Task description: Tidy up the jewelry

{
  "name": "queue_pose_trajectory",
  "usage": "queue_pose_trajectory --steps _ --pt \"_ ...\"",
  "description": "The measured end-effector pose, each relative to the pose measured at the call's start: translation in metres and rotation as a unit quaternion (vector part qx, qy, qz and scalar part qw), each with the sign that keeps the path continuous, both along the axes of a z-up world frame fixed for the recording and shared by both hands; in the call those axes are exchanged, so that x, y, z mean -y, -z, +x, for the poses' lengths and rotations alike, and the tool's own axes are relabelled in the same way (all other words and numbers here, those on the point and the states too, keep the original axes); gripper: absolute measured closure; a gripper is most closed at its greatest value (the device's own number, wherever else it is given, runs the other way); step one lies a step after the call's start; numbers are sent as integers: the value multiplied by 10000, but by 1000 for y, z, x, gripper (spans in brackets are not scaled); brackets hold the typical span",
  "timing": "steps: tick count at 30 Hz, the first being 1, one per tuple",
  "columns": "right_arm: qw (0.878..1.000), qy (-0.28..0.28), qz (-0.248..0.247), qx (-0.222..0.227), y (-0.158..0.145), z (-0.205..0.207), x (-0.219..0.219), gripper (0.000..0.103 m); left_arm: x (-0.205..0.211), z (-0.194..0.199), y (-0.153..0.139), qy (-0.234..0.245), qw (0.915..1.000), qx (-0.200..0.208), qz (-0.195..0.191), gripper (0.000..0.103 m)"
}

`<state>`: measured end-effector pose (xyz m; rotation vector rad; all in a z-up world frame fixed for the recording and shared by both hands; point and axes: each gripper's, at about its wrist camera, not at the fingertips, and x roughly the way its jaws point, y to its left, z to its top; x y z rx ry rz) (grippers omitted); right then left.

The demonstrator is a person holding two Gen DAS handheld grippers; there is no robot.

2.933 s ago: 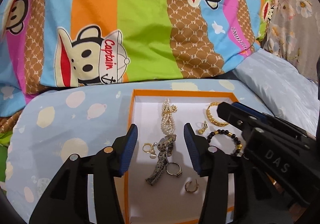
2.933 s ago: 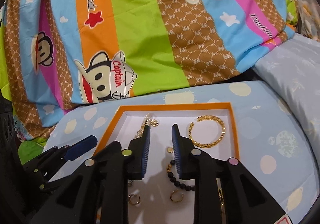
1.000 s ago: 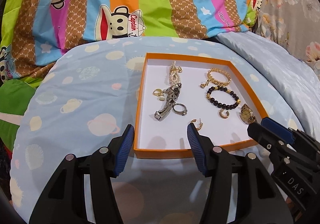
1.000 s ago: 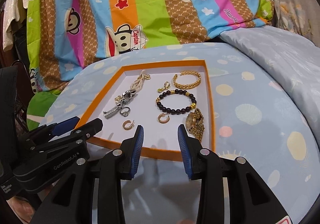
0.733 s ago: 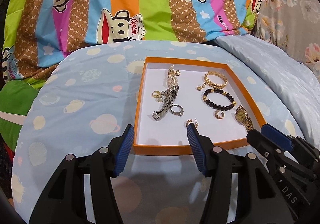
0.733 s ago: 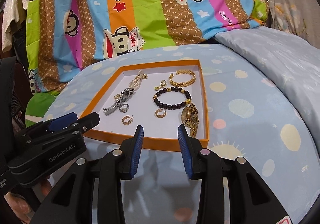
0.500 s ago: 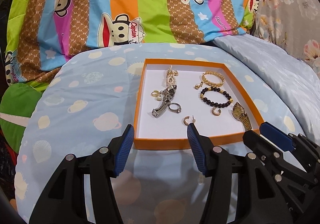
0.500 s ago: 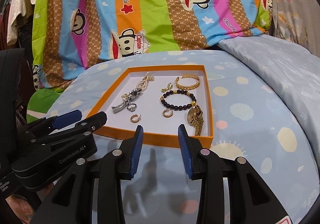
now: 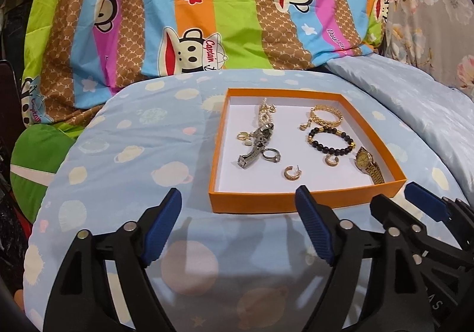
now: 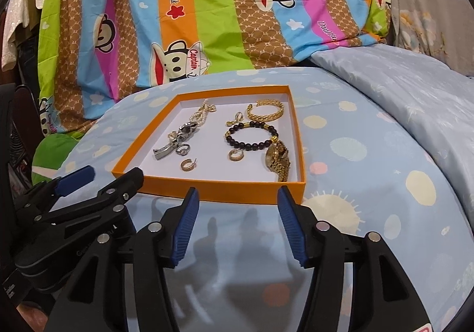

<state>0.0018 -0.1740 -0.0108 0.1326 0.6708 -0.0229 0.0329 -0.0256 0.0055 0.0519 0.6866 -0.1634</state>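
Left wrist view
- left gripper (image 9: 238, 224): jaws opening, nothing between them, only blue bedsheet (image 9: 124, 160) under the gap
- orange box (image 9: 305, 200): just beyond the fingertips, near wall close to the right pad, not touched
- box contents: silver watch (image 9: 256, 147) left of centre, silver ring (image 9: 271, 155) beside it, gold hoop earring (image 9: 291, 173) nearest the gripper, black bead bracelet (image 9: 330, 141) to the right, gold watch (image 9: 368, 164) at right wall, gold bangle (image 9: 326, 117) and pearl strand (image 9: 263, 112) at far end
- right gripper (image 9: 397, 198): seen from the side at lower right, near the box's near right corner

Right wrist view
- right gripper (image 10: 237, 221): jaws opening, empty, sheet below
- orange box (image 10: 225, 191): straight ahead, near wall just past the pads, apart
- gold watch (image 10: 277, 158): near right corner of box
- gold hoop earring (image 10: 188, 165): near front wall
- left gripper (image 10: 102, 178): at left, tips by the near left corner
- striped monkey blanket (image 10: 207, 12): behind the bed
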Motion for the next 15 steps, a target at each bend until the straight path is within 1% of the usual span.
queue_pose_trajectory --steps 2,8,12,15 --pt "10000 47 -34 -28 1 1 0 42 -1 2 1 -38 10000 -54 -10 25" --pt "9997 70 -202 -66 2 1 -4 40 -2 5 4 -160 9998 -134 64 25" --pt "9998 18 -183 -60 1 2 -3 33 -5 6 5 -290 9994 -179 44 25" --pt "9999 11 -115 -68 2 2 -1 30 -5 5 4 -335 9993 -152 71 25"
